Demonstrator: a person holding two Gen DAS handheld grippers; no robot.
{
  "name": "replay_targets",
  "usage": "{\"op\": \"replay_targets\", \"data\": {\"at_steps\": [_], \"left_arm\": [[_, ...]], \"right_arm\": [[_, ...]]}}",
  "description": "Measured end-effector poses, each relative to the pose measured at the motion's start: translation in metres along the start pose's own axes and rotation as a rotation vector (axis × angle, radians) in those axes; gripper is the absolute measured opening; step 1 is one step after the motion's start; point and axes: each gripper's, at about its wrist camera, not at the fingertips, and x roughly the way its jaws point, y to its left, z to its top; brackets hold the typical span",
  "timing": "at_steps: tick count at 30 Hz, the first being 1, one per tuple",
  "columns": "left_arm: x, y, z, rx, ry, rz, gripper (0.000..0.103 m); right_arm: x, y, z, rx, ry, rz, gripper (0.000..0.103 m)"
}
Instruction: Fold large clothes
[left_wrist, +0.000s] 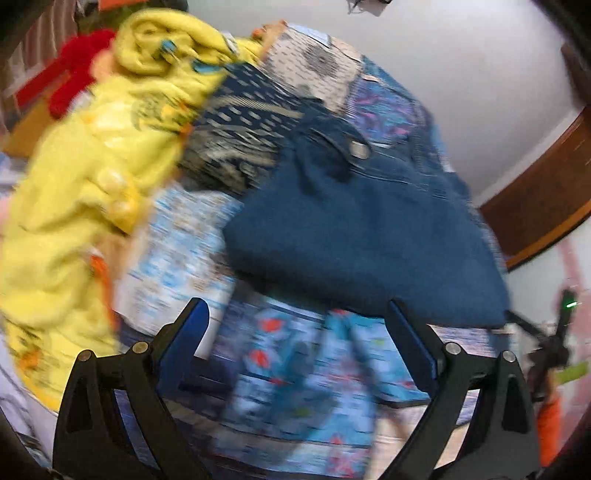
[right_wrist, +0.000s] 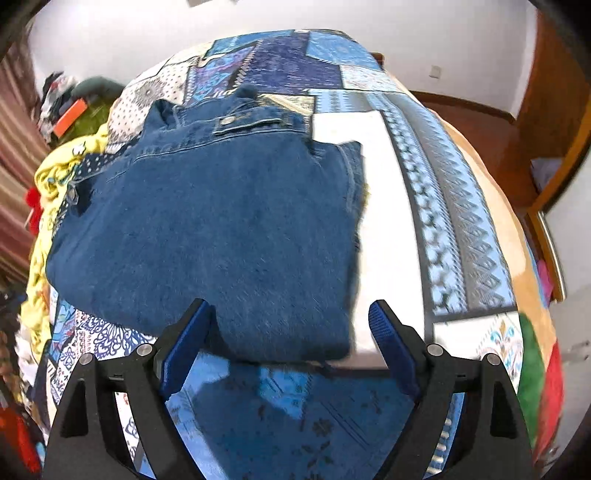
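Denim jacket (right_wrist: 207, 229) folded, collar facing away.

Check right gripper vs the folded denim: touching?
Apart. In the right wrist view the right gripper stands open, and the denim garment lies flat on the patchwork bedspread with nothing pinched between the blue pads.

A bed carries a patchwork bedspread (right_wrist: 424, 192) of blue, white and grey patterned panels, with a plain white panel (right_wrist: 388, 229) among them. A tan blanket (right_wrist: 491, 206) lies along the bedspread's right edge. Behind the bed stands a white wall (right_wrist: 147, 33) bearing a small socket (right_wrist: 436, 71). Brown wooden furniture (right_wrist: 554, 110) stands at the right, and a striped curtain (right_wrist: 14, 155) hangs at the left.
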Motion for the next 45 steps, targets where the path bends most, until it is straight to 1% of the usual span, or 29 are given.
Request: {"op": "replay_targets", "data": {"at_steps": [2,4,5,7,8,12,14,16,17,18,19,20,24,26,29,30,31,33,34,37,38,42,45], "left_arm": [[0.009,-0.005,-0.001,-0.023,0.036,-0.074,0.097],[0.019,-0.009,-0.001,-0.043,0.052,-0.121,0.097],[0.024,-0.008,-0.001,-0.066,0.056,-0.147,0.097],[0.035,-0.002,0.001,-0.141,0.066,-0.228,0.097],[0.041,0.002,0.001,-0.183,0.064,-0.25,0.097],[0.064,0.017,0.005,-0.309,0.062,-0.295,0.097],[0.073,0.022,0.007,-0.354,0.065,-0.313,0.097],[0.083,0.025,0.011,-0.379,0.065,-0.312,0.095],[0.088,0.025,0.013,-0.388,0.056,-0.314,0.093],[0.091,0.024,0.016,-0.391,0.045,-0.323,0.087],[0.095,0.022,0.019,-0.388,0.035,-0.34,0.084],[0.099,0.018,0.024,-0.38,0.025,-0.355,0.084],[0.118,0.005,0.041,-0.331,0.016,-0.318,0.084],[0.127,0.005,0.047,-0.343,-0.008,-0.317,0.084],[0.135,0.006,0.055,-0.392,-0.083,-0.318,0.083],[0.14,0.008,0.061,-0.417,-0.104,-0.303,0.077],[0.141,0.009,0.063,-0.436,-0.118,-0.282,0.066],[0.139,0.011,0.064,-0.461,-0.134,-0.259,0.054],[0.136,0.014,0.064,-0.477,-0.146,-0.293,0.048],[0.115,0.018,0.063,-0.453,-0.213,-0.376,0.034],[0.107,0.015,0.065,-0.43,-0.233,-0.393,0.033],[0.073,-0.015,0.083,-0.321,-0.28,-0.383,0.028],[0.045,-0.047,0.096,-0.218,-0.339,-0.369,0.027]], "right_arm": [[-0.004,-0.002,-0.006,-0.006,-0.007,-0.02,0.087],[-0.005,-0.004,-0.008,-0.012,-0.005,-0.034,0.087],[-0.005,-0.006,-0.009,-0.011,0.004,-0.045,0.087],[-0.005,-0.01,-0.011,-0.016,0.021,-0.094,0.087],[-0.006,-0.011,-0.012,-0.015,0.023,-0.103,0.087],[-0.017,-0.018,-0.014,-0.017,0.017,-0.143,0.087],[-0.026,-0.017,-0.012,-0.025,-0.008,-0.154,0.087],[-0.034,-0.015,-0.008,-0.028,-0.034,-0.146,0.088],[-0.037,-0.014,-0.005,-0.025,-0.048,-0.137,0.089],[-0.038,-0.012,-0.002,-0.023,-0.056,-0.129,0.089],[-0.039,-0.01,0.001,-0.019,-0.062,-0.117,0.089],[-0.039,-0.007,0.004,-0.017,-0.063,-0.107,0.089],[-0.035,0.008,0.008,-0.032,-0.067,-0.063,0.089],[-0.031,0.018,0.009,-0.049,-0.057,-0.05,0.089],[-0.02,0.031,0.012,-0.071,-0.018,-0.042,0.089],[-0.017,0.034,0.013,-0.073,-0.012,-0.041,0.089],[-0.015,0.038,0.013,-0.075,-0.005,-0.039,0.089],[-0.011,0.047,0.014,-0.082,0.01,-0.034,0.089],[-0.01,0.051,0.015,-0.088,0.011,-0.028,0.089],[-0.011,0.065,0.019,-0.114,0.003,-0.015,0.089],[-0.011,0.069,0.021,-0.124,0.002,-0.011,0.089],[-0.006,0.089,0.03,-0.164,0.019,0.028,0.089],[0.0,0.109,0.038,-0.202,0.022,0.06,0.089]]}}
